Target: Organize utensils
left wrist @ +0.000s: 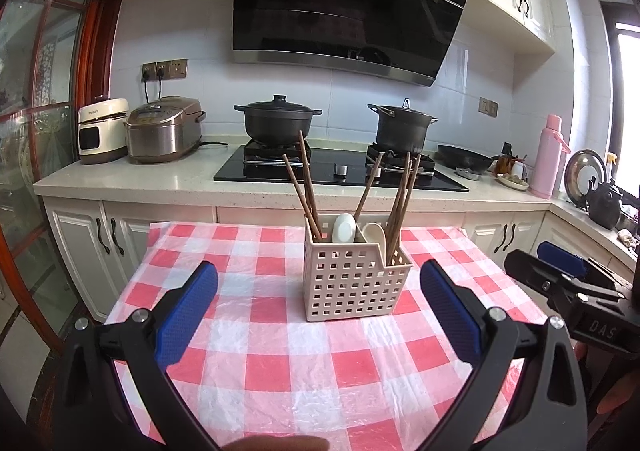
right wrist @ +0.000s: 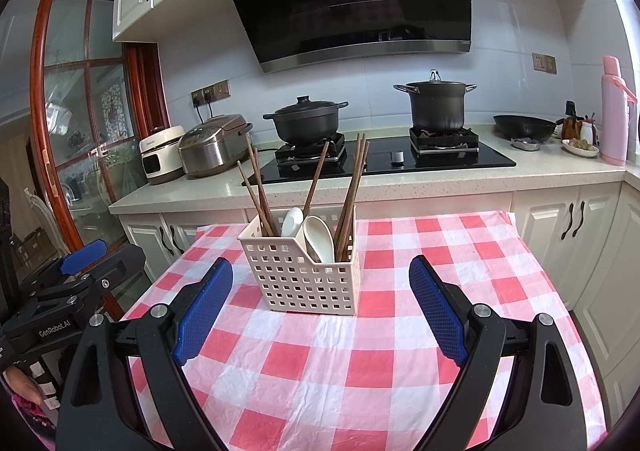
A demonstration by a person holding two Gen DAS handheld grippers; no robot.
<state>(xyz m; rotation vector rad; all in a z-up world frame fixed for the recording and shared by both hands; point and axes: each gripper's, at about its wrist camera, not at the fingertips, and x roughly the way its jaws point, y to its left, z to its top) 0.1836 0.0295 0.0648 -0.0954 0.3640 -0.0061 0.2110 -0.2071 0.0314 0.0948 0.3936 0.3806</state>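
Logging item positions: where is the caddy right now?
The caddy stands mid-table on the checkered cloth, centred ahead of both open grippers, holding chopsticks and spoons.

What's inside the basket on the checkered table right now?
The basket holds brown chopsticks leaning out in several bunches and two white spoons, bowls up. Its walls hide the lower ends, so how the compartments are divided further down cannot be seen.

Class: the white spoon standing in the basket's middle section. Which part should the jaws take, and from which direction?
Grip the spoon by its exposed bowl end, coming from above. Its handle is buried in the basket, and chopsticks lean close on the right, so a sideways approach looks blocked. Pinch the bowl's thin edges, then lift straight up.
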